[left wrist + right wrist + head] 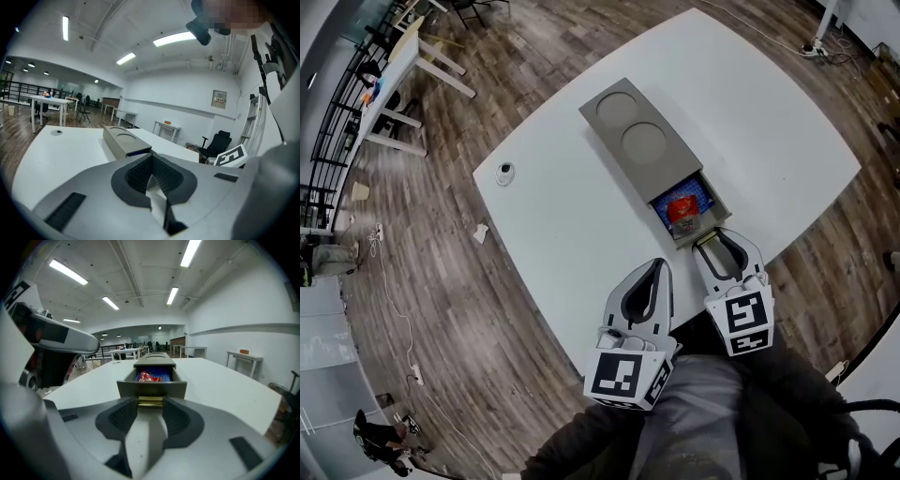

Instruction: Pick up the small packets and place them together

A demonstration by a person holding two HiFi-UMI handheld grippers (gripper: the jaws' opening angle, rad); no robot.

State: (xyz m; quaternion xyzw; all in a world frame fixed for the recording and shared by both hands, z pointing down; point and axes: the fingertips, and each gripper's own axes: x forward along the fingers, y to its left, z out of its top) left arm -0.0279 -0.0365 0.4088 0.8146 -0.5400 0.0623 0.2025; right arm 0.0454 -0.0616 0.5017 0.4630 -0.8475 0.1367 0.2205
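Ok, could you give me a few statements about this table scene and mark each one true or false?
The drawer of the grey box is open. True.
A red packet lies in the drawer. True.
The left gripper holds a packet. False: its fingers are together with nothing between them.
The box top has three round recesses. False: it has two.
The right gripper has its fingers closed on the drawer's brass handle. True.

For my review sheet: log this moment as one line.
left tongs shut, empty | drawer open | packets inside drawer | right tongs shut on handle
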